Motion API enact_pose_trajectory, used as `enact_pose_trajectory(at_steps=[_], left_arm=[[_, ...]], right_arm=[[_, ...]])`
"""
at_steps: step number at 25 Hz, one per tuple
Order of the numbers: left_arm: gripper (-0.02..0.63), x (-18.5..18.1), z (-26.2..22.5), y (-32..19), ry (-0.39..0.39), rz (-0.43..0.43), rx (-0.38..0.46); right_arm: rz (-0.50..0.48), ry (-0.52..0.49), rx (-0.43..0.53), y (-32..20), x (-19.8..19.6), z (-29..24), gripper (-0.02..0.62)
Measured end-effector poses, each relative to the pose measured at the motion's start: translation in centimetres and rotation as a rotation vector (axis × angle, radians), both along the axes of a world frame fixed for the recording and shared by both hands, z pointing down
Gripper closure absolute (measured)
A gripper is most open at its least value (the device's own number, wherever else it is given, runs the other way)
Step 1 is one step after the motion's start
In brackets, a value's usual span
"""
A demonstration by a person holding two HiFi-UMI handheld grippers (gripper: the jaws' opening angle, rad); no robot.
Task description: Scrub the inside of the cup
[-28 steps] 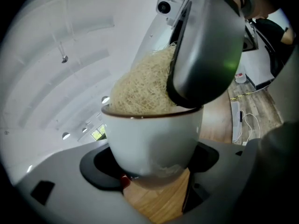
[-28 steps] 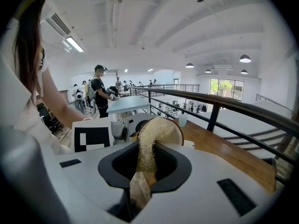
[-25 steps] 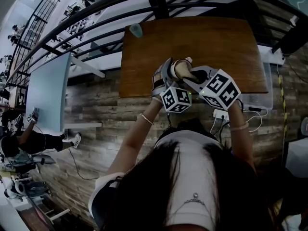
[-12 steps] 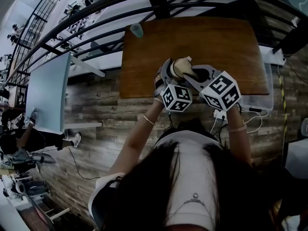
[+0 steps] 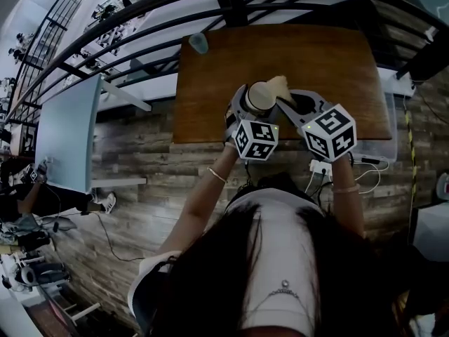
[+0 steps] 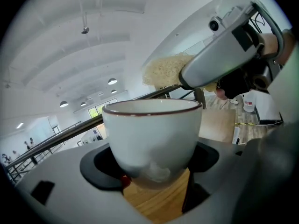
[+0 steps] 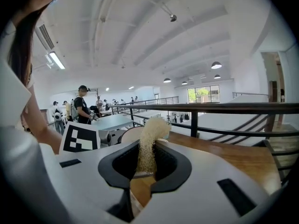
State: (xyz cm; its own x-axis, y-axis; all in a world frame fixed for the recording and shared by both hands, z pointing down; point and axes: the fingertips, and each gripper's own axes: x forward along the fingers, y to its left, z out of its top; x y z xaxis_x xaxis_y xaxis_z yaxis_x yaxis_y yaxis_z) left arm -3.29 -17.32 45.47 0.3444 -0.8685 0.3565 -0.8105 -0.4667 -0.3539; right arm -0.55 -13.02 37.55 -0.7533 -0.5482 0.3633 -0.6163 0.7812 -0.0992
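Cup (image 6: 152,134), white with a dark rim, is clamped between the wide-spread fingers of the left gripper (image 6: 153,166); only that view shows its outer wall. Fingers of the right gripper (image 7: 147,164) pinch a pale fibrous scrubber (image 7: 148,141). The head view places the scrubber just beside the cup's rim, over the table (image 5: 330,55) near its front edge. Bare wood lies beyond, with a small teal cup (image 5: 198,44) at the far left corner.

I see a brown wooden table (image 5: 316,69) with a small teal tumbler (image 5: 198,43) at its far left corner and a black railing (image 5: 231,9) just beyond. A pale blue tabletop (image 5: 70,135) sits off left. White cables (image 5: 372,170) lie on the plank floor (image 5: 140,153) at right.
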Motion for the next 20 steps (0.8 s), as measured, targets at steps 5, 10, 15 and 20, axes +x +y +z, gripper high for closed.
enact_pose_trajectory(at_steps=[5,10,15,20], left_arm=[[0.207,-0.5,0.2,-0.2,0.046,-0.02,-0.035],[0.207,-0.9,0.3,-0.3,0.09,-0.039,-0.067],[0.207,-0.9,-0.1,0.1,0.157,-0.054,-0.095],[0.207,-0.8,-0.3,0.3,0.189,-0.069,-0.105]], right_arm=[[0.053,-0.013,-0.004,-0.6,1.0,0.4,0.522],[0.104,-0.02,-0.01,-1.1,2.3,1.0,0.522],[0.158,-0.001,0.009,-1.3,3.7,1.6,0.522],[0.189,0.009,-0.001,-1.3,4.8,2.6,0.522]])
